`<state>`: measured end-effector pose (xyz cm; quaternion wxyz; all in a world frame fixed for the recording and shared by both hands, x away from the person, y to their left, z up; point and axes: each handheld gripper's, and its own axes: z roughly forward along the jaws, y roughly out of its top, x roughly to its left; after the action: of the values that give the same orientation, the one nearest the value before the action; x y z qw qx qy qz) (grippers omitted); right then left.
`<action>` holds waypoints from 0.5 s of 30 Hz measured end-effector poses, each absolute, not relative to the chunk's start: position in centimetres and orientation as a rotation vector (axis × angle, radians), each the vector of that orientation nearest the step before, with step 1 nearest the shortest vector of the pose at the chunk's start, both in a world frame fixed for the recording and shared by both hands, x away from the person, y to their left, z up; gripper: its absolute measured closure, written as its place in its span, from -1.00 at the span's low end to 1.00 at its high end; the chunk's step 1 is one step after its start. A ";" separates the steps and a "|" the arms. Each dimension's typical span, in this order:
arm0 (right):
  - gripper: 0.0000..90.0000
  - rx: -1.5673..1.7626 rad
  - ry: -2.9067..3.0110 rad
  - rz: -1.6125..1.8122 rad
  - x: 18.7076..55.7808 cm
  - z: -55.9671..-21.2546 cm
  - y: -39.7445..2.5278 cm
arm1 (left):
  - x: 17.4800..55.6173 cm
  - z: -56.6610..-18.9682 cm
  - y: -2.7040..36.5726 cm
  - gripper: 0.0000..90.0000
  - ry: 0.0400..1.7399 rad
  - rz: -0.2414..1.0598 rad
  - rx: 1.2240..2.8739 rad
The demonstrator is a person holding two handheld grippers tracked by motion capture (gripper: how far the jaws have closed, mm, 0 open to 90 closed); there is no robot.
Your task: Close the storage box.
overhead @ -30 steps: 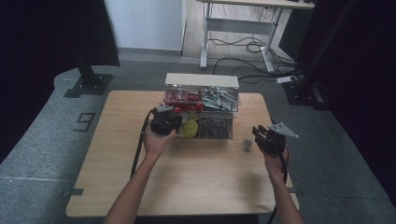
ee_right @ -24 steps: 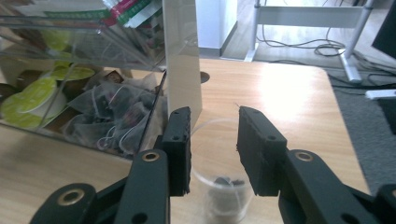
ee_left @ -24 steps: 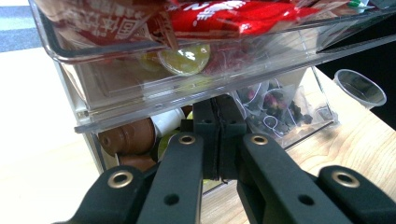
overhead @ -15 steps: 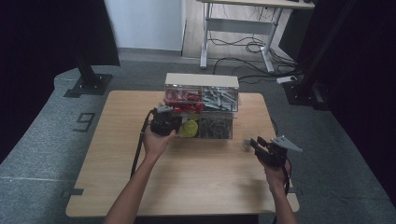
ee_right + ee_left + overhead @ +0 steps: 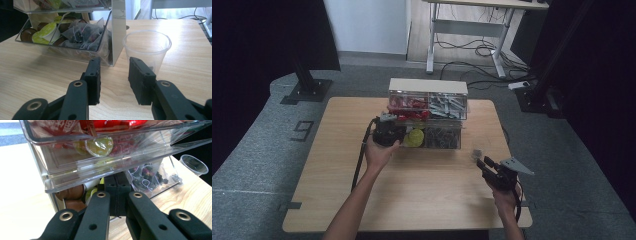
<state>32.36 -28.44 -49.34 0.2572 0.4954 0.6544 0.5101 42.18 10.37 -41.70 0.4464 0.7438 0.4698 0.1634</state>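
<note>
Both forearms are bare, without sleeves. Each black gripper has brass-ringed screw holes; the right gripper (image 5: 492, 169) carries a grey three-cornered plate.

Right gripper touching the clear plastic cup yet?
Apart. The right gripper view shows the open right gripper short of the clear plastic cup, bare wooden table between its jaws.

High view: overhead, faces 12 o'clock. Both gripper views sit low, close; share clear drawer organizer (image 5: 428, 112) w/ high view.

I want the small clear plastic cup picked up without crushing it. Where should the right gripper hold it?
Grip the clear plastic cup across its side wall below the rim, coming level from the table's near edge. It stands upright, open, beside the clear organizer; the right gripper already faces it.
</note>
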 end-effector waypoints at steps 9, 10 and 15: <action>0.36 1.351 1.781 1.381 31.7 -50.0 -29.2 | 41.8 -42.2 10.7 1.00 1.184 0.404 1.832; 0.36 1.353 1.780 1.382 31.6 -50.1 -29.3 | 41.7 -42.4 10.8 1.00 1.185 0.404 1.832; 0.35 1.355 1.807 1.368 31.1 -50.9 -29.2 | 41.6 -43.0 11.0 1.00 1.192 0.399 1.830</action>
<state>31.13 -29.24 -50.86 0.2481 0.4971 0.6629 0.5019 41.55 10.96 -43.03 0.4447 0.7382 0.4811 0.1609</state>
